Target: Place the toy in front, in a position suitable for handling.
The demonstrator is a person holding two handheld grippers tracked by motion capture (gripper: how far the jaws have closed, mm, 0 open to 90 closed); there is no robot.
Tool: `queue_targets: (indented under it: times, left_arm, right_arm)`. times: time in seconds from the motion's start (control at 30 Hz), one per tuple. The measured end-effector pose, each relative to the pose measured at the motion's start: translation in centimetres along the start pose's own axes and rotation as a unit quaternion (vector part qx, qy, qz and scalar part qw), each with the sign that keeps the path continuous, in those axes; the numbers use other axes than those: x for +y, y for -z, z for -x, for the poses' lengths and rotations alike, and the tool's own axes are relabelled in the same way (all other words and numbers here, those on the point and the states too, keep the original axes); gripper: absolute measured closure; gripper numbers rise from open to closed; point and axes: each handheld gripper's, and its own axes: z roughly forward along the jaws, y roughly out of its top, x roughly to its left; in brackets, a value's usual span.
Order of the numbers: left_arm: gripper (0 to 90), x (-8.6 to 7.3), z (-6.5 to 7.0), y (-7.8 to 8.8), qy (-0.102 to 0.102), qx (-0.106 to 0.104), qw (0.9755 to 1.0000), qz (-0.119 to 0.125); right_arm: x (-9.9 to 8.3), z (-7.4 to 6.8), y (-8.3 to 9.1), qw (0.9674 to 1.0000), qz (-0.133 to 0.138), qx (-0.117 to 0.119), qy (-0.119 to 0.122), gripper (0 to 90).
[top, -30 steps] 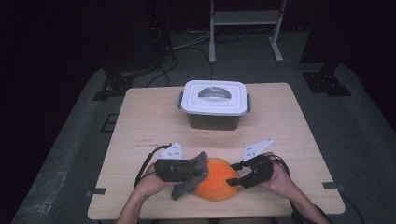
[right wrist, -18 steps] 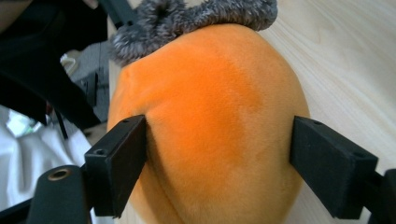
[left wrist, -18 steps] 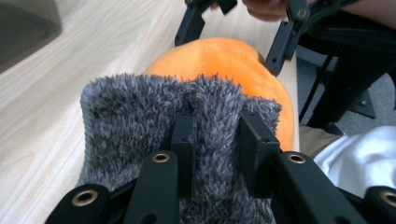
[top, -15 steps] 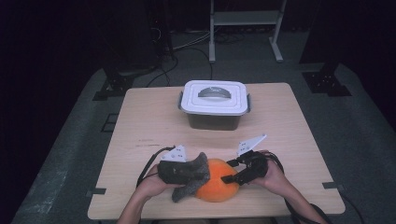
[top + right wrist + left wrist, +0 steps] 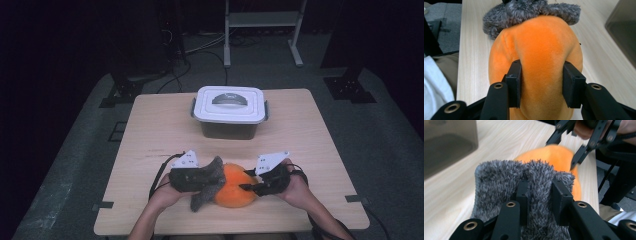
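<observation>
Biggest risk I see: the right gripper (image 5: pixel 541 86) has just been closing its jaws on a pinched ridge of the orange plush body (image 5: pixel 536 62), and that soft pile could slip out if it pulls, while the left gripper (image 5: pixel 541 198), clamped tight on the grey fuzzy part (image 5: pixel 524 180), could stretch or tear the seam if the two hands tug apart. The toy (image 5: pixel 227 185) lies near the front edge of the table (image 5: pixel 150 130), between both hands, well short of the lidded bin (image 5: pixel 229 112). Its long axis runs side to side, grey end toward the left hand.

My pale wooden table (image 5: pixel 160 130) sits evenly lit from above — the room around it falls near black. Up close, the orange plush body (image 5: pixel 556 152) blurs — soft, slightly overexposed.
</observation>
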Motion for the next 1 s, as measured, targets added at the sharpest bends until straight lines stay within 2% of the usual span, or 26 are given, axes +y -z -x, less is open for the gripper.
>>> queue_targets:
  times: [0.1,0.2,0.27,0.3,0.33,0.37,0.4,0.47,0.53,0.6,0.67,0.7,0.73,0.8,0.87,0.93,1.0]
  left_arm:
    - [70.7,-0.9,-0.3,0.1,0.009,-0.001,0.9998,-0.017]
    - [70.7,-1.1,-0.5,0.2,0.018,-0.017,0.9996,-0.009]
    - [71.0,-0.9,-0.2,0.0,0.011,-0.022,0.9996,-0.016]
    - [71.0,-0.8,-0.1,-0.1,0.010,-0.026,0.9995,-0.018]
    - [71.0,-0.8,-0.1,-0.2,0.007,-0.030,0.9993,-0.020]
    - [71.0,-0.8,0.0,-0.2,0.004,-0.035,0.9991,-0.023]
    - [71.0,-0.8,0.0,-0.2,0.005,-0.037,0.9990,-0.024]
    - [71.0,-0.9,0.0,-0.2,0.008,-0.046,0.9986,-0.026]
    - [71.0,-0.9,0.0,-0.3,0.011,-0.056,0.9980,-0.027]
    - [71.0,-0.7,0.1,-0.3,0.009,-0.048,0.9985,-0.025]
    - [70.9,-0.3,0.1,0.1,0.005,-0.044,0.9990,-0.011]
    - [70.9,0.0,0.1,0.2,0.006,-0.045,0.9990,0.001]
    - [70.9,0.3,0.2,0.3,0.006,-0.044,0.9989,0.012]
    - [70.9,0.9,0.5,0.5,-0.001,-0.035,0.9989,0.030]
    - [70.7,1.3,0.7,0.6,0.000,-0.034,0.9984,0.046]
    - [70.5,1.2,0.6,0.5,0.002,-0.035,0.9985,0.043]
    - [70.6,0.6,0.3,0.3,0.008,-0.033,0.9991,0.026]
  right_arm:
    - [-0.7,0.2,0.4,1.0000,-0.001,0.008,-0.003,56.0]
    - [-1.2,0.3,0.6,0.9996,0.003,0.022,-0.017,52.6]
    - [-1.1,0.4,0.6,0.9993,0.003,0.028,-0.025,42.7]
    - [-1.1,0.6,0.6,0.9985,0.004,0.039,-0.039,35.4]
    - [-1.1,0.7,0.7,0.9979,0.005,0.043,-0.049,32.8]
    - [-1.1,1.0,0.8,0.9970,0.009,0.049,-0.059,30.1]
    - [-1.1,1.6,1.0,0.9947,0.018,0.064,-0.078,28.3]
    - [-1.3,2.3,1.1,0.9914,0.029,0.078,-0.101,27.7]
    - [-1.5,2.9,0.7,0.9883,0.027,0.086,-0.123,25.3]
    - [-1.7,3.0,0.0,0.9854,0.022,0.097,-0.138,25.2]
    - [-1.7,3.0,-0.3,0.9850,0.017,0.095,-0.143,29.6]
    - [-1.5,2.8,-0.2,0.9862,0.015,0.090,-0.138,33.8]
    - [-1.3,2.5,-0.1,0.9887,0.011,0.081,-0.126,39.7]
    - [-0.8,1.4,0.0,0.9945,0.009,0.063,-0.083,43.0]
    - [-0.2,0.2,-0.1,0.9970,0.004,0.060,-0.048,44.9]
    - [0.0,-0.6,-0.1,0.9979,0.002,0.061,-0.022,45.0]
    - [0.0,-0.7,-0.2,0.9981,0.001,0.058,-0.021,43.5]
